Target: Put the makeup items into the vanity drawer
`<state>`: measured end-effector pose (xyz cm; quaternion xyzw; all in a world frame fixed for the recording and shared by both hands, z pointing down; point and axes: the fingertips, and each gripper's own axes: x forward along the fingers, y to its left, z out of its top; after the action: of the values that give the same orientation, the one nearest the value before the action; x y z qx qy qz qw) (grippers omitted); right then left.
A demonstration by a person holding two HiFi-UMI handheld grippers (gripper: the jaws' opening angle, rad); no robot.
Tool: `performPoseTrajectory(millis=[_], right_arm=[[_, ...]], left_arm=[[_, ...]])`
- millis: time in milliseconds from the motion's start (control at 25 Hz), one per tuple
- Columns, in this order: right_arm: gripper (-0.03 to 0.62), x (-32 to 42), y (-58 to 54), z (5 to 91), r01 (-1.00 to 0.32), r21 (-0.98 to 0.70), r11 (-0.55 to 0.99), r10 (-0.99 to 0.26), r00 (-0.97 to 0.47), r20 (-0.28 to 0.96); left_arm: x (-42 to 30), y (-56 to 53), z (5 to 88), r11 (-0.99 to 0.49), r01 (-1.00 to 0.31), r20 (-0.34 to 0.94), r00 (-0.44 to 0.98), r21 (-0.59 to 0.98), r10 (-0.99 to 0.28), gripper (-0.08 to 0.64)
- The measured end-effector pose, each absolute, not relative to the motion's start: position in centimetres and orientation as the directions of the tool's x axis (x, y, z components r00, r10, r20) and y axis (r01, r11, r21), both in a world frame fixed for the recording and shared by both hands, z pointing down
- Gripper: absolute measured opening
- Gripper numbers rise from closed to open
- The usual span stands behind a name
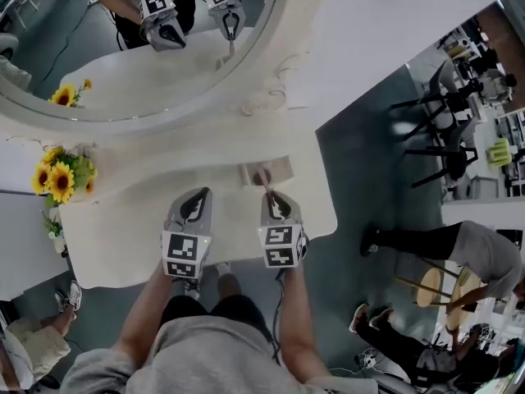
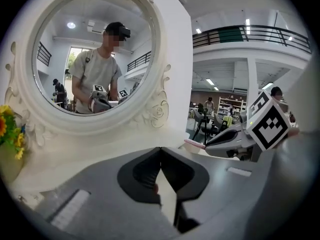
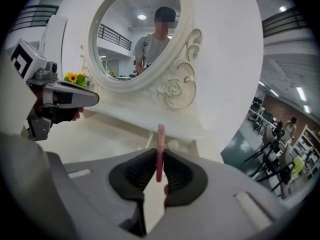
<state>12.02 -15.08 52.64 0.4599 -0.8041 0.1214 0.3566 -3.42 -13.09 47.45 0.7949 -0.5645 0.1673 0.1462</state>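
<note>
The right hand-held gripper (image 3: 159,158) pinches the slim pink makeup stick (image 3: 160,134), which juts past its jaw tips.

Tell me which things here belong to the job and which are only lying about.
Belong to the job:
- pink makeup stick, clamped in the right gripper
- small drawer below the mirror

Only lying about:
- sunflowers
- black chairs
- wooden stool
</note>
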Motion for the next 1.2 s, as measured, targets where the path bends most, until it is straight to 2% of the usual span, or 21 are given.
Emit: performPoseTrajectory(millis=[640, 1200], right_arm=[[0.049, 12.1, -17.3, 56.9, -0.783, 0.110, 0.613, -0.554, -0.326, 0.766], [0.049, 11.2, -18.3, 57.0, -0.772, 0.078, 0.630, -0.538, -0.362, 0.761]], left_arm=[[-3.7, -14.6, 50.9, -0.248, -0.966, 0.493, 0.249, 0.069, -0.834, 0.011], [-3.6, -15.7, 51.1, -0.237, -0.969, 0.491, 0.238, 0.065, -0.838, 0.011]])
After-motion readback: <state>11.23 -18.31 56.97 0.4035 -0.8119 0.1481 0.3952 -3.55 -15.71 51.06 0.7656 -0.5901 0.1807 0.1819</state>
